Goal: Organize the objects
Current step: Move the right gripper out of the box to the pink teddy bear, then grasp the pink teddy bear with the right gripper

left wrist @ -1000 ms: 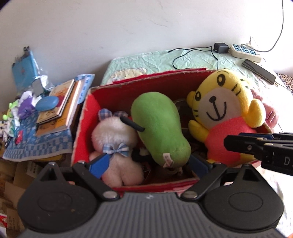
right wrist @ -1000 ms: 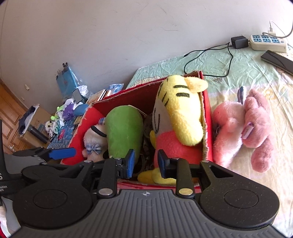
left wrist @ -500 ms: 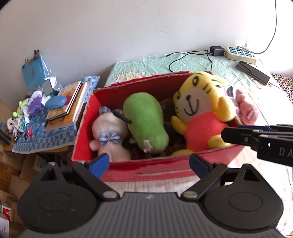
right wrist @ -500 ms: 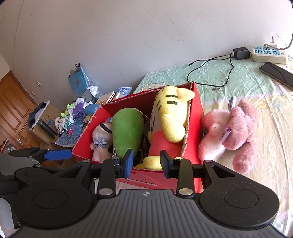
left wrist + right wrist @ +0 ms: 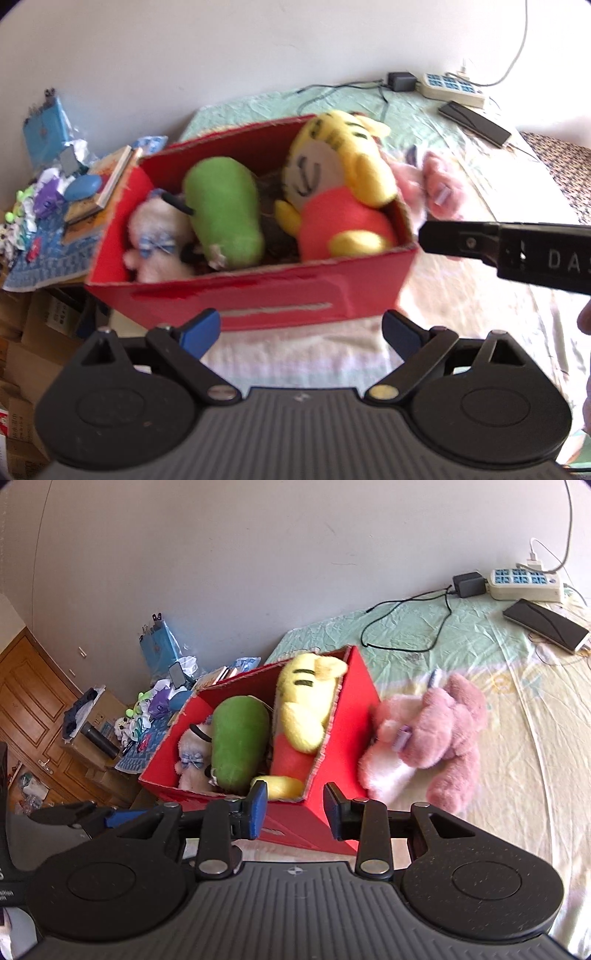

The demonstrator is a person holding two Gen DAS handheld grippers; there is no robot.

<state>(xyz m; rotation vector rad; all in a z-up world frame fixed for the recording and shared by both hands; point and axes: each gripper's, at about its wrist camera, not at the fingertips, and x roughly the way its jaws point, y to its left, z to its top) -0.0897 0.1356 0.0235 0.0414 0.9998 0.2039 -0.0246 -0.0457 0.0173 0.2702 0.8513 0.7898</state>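
Observation:
A red cardboard box (image 5: 258, 295) stands on the bed and holds a yellow tiger plush (image 5: 332, 173), a green plush (image 5: 221, 210) and a white plush with a blue bow (image 5: 159, 236). A pink plush (image 5: 436, 734) lies on the sheet against the box's right wall (image 5: 347, 716). My left gripper (image 5: 301, 326) hangs open and wide in front of the box's near wall, with nothing in it. My right gripper (image 5: 295, 801) stands open with a narrow gap at the box's near corner, nothing between its pads; it also shows as a black finger (image 5: 461, 240).
A white power strip (image 5: 524, 585), a black adapter with its cable (image 5: 467, 585) and a dark flat device (image 5: 546, 626) lie at the bed's far end. Books and small clutter (image 5: 92, 192) sit beside the box on the left. A wooden door (image 5: 29, 709) is further left.
Both grippers have drawn back from the box, which now looks smaller and farther. The right jaws have parted a little. The tiger plush stays in the box.

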